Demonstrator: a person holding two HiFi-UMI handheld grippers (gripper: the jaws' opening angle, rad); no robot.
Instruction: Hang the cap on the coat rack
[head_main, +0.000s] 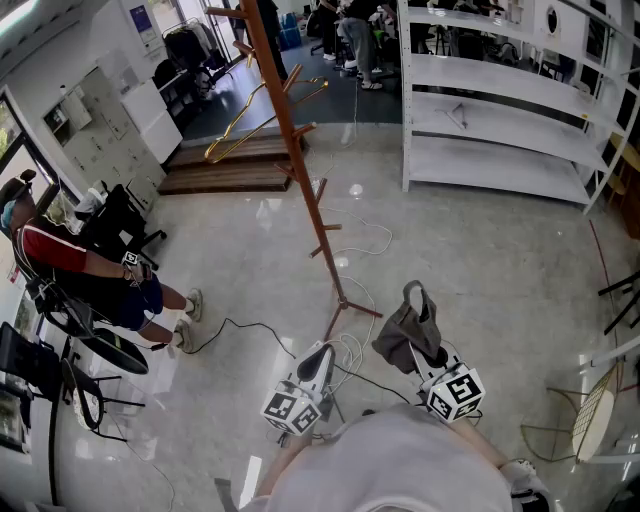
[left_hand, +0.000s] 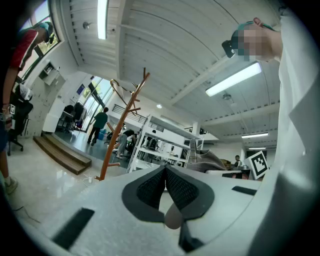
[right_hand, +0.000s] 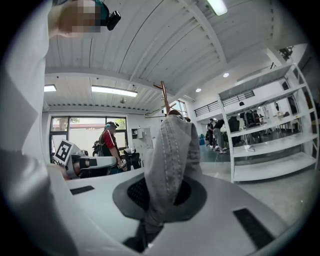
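The right gripper (head_main: 424, 352) is clamped on the grey cap (head_main: 404, 328), low and right of centre in the head view. In the right gripper view its jaws (right_hand: 160, 196) pinch a fold of the cloth, and the cap (right_hand: 172, 150) stands up from them. It is probably held by its crown, though the bunched cloth makes that hard to read.

The left gripper (head_main: 318, 356) sits just to its left. Its jaws (left_hand: 164, 184) are pressed together with nothing between them.

The cap hangs near the feet of the wooden rack (head_main: 290, 140) but apart from it. The rack slants from mid-frame to the upper left. Cables (head_main: 352, 352) lie on the floor by the feet.

White shelving (head_main: 500, 100) fills the upper right. A seated person (head_main: 90, 265) is at the left edge.
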